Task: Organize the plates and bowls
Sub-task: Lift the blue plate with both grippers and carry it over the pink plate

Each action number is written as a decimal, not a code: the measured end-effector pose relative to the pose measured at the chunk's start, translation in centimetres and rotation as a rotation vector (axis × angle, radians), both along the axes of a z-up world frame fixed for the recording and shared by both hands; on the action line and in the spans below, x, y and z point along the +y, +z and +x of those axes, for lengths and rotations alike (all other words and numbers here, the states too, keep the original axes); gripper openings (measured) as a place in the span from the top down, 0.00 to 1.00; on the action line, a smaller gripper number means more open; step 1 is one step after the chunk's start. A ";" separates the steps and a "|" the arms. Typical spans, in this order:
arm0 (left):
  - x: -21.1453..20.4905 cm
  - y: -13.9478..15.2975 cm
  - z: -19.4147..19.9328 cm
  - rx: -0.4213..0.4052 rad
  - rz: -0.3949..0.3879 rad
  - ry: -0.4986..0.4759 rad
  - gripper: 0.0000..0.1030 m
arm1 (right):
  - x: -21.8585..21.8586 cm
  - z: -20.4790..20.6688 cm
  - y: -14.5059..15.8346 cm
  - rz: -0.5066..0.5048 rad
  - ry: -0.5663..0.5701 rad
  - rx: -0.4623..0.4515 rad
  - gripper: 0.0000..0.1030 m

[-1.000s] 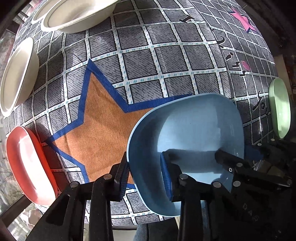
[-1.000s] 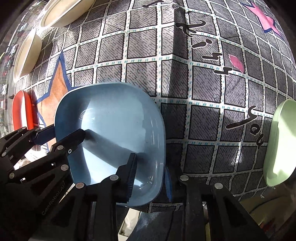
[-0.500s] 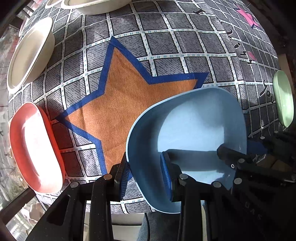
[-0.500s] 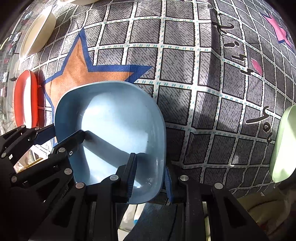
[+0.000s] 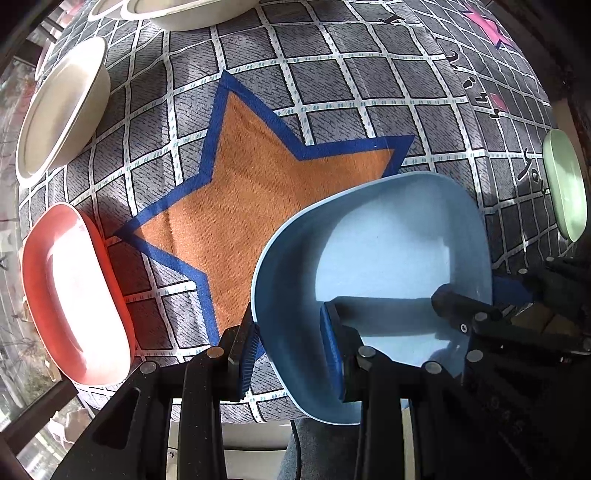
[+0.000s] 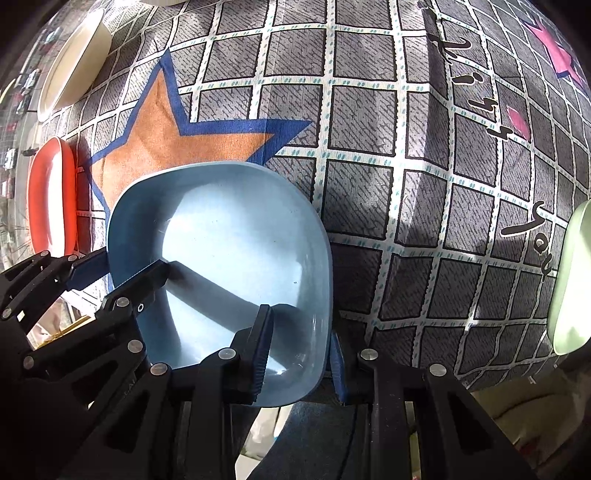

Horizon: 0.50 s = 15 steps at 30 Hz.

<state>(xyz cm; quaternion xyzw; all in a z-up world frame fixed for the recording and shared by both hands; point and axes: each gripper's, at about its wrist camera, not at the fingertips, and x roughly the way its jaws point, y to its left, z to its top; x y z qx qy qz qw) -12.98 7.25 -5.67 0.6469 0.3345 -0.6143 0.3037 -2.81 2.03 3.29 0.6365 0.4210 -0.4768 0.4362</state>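
A light blue square bowl [image 5: 388,258] [image 6: 229,236] hangs over the near part of the table, gripped from both sides. My left gripper [image 5: 291,350] is shut on its left wall, one finger inside and one outside. My right gripper [image 6: 301,350] is shut on the opposite wall in the same way. Each gripper shows in the other's view: the right one [image 5: 491,306] at the bowl's right rim, the left one [image 6: 110,273] at its left rim. The bowl sits above the lower right point of an orange star [image 5: 258,192] on the tablecloth.
A red bowl [image 5: 70,295] [image 6: 50,195] stands at the table's left edge. Cream bowls [image 5: 62,107] [image 6: 74,62] sit at the far left, another [image 5: 192,11] at the top. A pale green bowl [image 5: 565,184] [image 6: 572,280] is at the right. The table's near edge runs just under the grippers.
Both grippers carried the blue bowl together toward the near edge of the table; the star and red bowl slid further into view. Over the last half second nothing moved.
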 end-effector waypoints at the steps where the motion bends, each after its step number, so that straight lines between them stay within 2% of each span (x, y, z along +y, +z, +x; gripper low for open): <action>1: 0.2 0.2 0.2 0.000 -0.001 -0.002 0.65 | 0.0 0.2 0.0 0.000 0.001 -0.002 0.70; 6: 0.8 1.3 1.5 0.000 -0.010 -0.002 0.65 | -0.1 1.2 0.7 -0.008 0.025 -0.003 0.70; 15: 0.6 3.4 4.3 0.010 -0.053 0.040 0.65 | -0.7 2.9 3.6 -0.058 0.060 -0.008 0.70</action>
